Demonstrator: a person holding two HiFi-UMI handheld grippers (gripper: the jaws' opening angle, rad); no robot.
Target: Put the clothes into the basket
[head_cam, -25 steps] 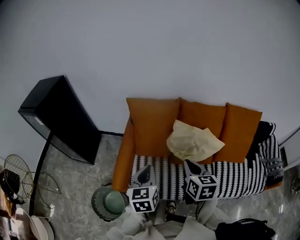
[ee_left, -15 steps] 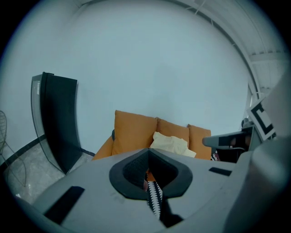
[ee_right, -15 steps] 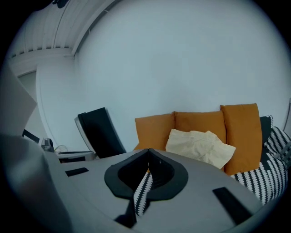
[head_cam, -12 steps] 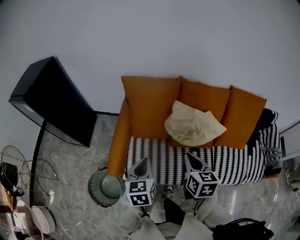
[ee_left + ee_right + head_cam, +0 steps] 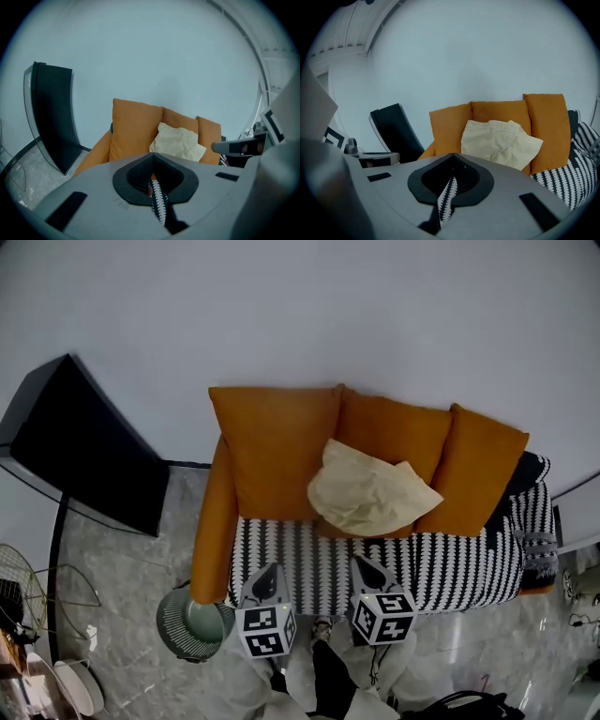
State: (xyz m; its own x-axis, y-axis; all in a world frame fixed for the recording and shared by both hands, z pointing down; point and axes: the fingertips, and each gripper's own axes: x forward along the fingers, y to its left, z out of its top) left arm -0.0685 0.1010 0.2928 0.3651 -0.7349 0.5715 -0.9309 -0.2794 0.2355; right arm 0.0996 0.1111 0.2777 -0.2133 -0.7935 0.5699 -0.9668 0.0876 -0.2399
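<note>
A cream garment (image 5: 370, 488) lies crumpled against the back cushions of the orange sofa (image 5: 272, 460); it also shows in the left gripper view (image 5: 176, 142) and the right gripper view (image 5: 499, 140). A round green basket (image 5: 194, 622) stands on the floor by the sofa's left front corner. My left gripper (image 5: 265, 571) hangs over the striped seat cover's front edge, shut and empty. My right gripper (image 5: 362, 563) is beside it, also shut with nothing in it. Both point toward the sofa, well short of the garment.
The seat carries a black-and-white patterned cover (image 5: 450, 568), with a dark garment (image 5: 527, 474) bunched at its right end. A black panel (image 5: 80, 442) leans at the left. Wire racks (image 5: 23, 582) stand at the far left. A black bag (image 5: 464, 704) sits bottom right.
Both grippers have come down together toward the sofa's front edge, jaws staying shut. In the head view the sofa and basket have slid left and up. The garment has not moved.
</note>
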